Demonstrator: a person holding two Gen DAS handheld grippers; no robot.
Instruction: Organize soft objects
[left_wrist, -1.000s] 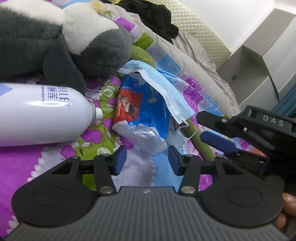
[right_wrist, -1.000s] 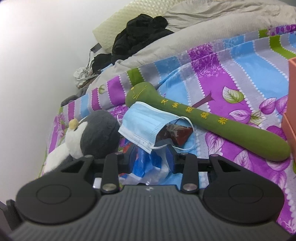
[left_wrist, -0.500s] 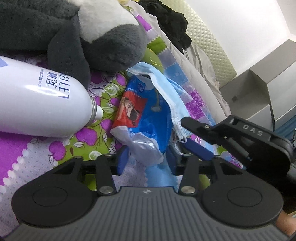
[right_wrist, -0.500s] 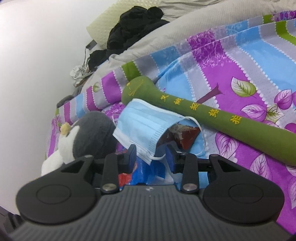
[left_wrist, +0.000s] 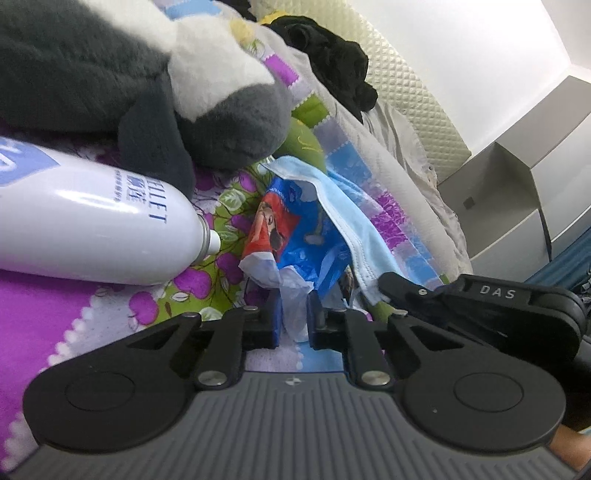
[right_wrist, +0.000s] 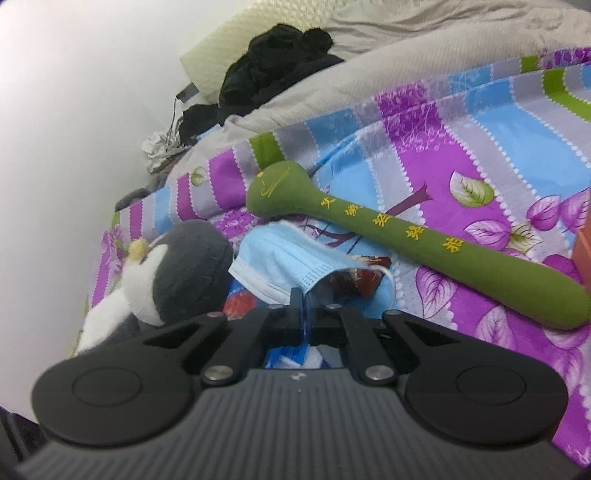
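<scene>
Two grips: both mine.
Left fingers (left_wrist: 291, 319): closing, nearly together, on the plastic bag (left_wrist: 295, 306).
Right fingers (right_wrist: 301, 314): pinched tight on the face mask (right_wrist: 280, 262) edge.

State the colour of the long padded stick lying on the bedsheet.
Olive green stick with yellow characters; clearest in the right wrist view.

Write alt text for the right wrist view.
The right claw is shut on the edge of a blue face mask lying over a plastic bag on a floral bedsheet. A green padded stick lies beyond it, and a grey and white plush penguin sits left.
</scene>
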